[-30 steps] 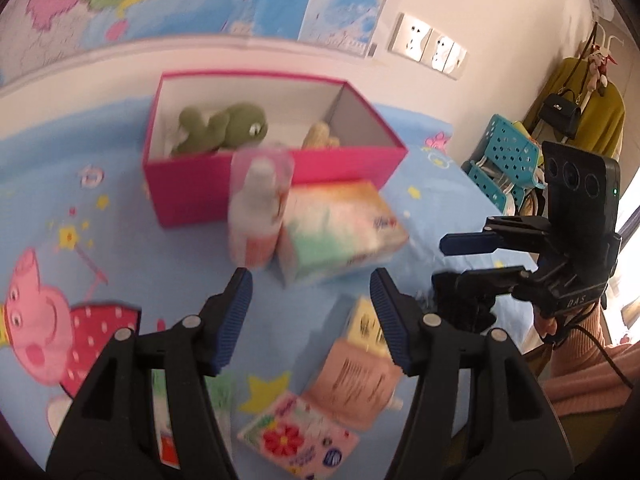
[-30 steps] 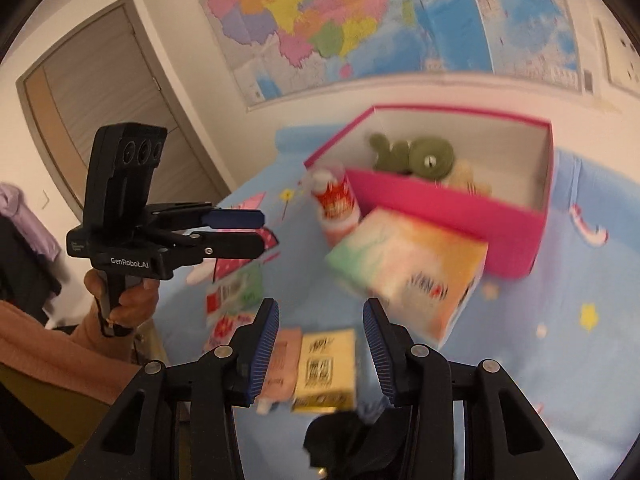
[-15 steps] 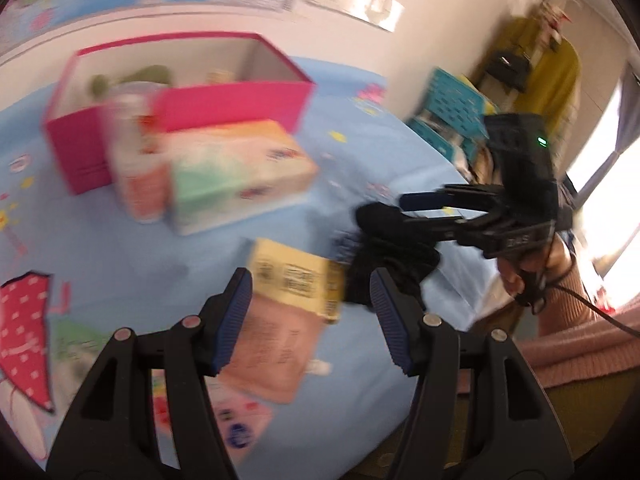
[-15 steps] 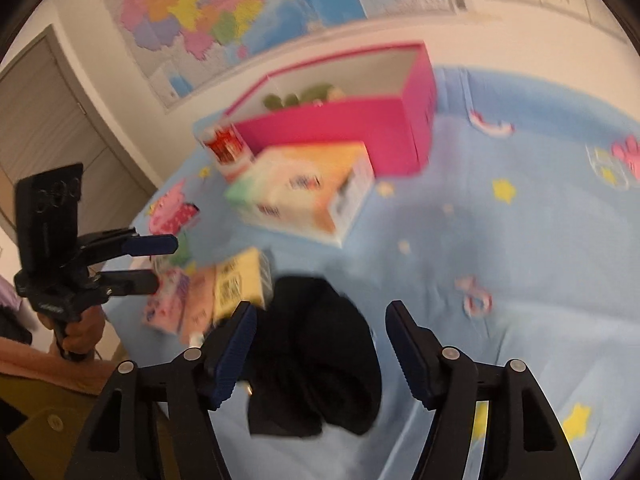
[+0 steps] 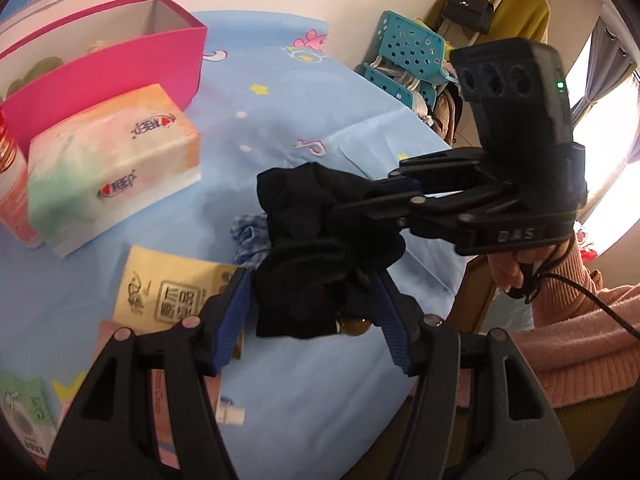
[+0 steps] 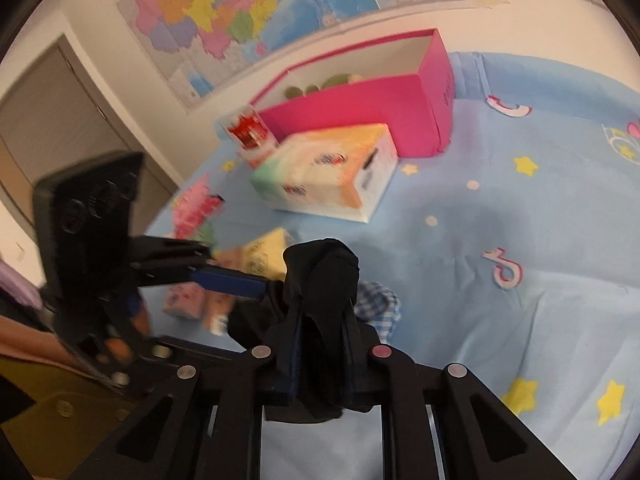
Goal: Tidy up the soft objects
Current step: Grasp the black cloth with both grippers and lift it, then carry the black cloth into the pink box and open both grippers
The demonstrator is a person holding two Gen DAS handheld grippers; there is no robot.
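A black soft cloth bundle [image 5: 316, 248] lies near the front of the blue bedsheet. My right gripper [image 6: 322, 344] is shut on the black cloth [image 6: 320, 280], its fingers pinching the fabric; it also shows in the left wrist view [image 5: 360, 204] coming in from the right. My left gripper [image 5: 312, 316] is open, its blue pads on either side of the lower part of the cloth. A blue checked cloth [image 6: 376, 300] lies under the black one. A pink box [image 6: 384, 96] at the back holds a green plush toy [image 6: 320, 84].
A tissue box [image 5: 108, 160] and a red-labelled bottle [image 6: 250, 136] stand before the pink box. A yellow packet [image 5: 172, 292], a pink packet [image 6: 184, 300] and a green packet [image 5: 24, 412] lie at the left. The bed's edge is at the right, with a teal basket [image 5: 408, 48] beyond.
Both grippers moved to the black cloth. My right gripper went from open to shut on it. My left gripper swung right and now straddles the cloth.
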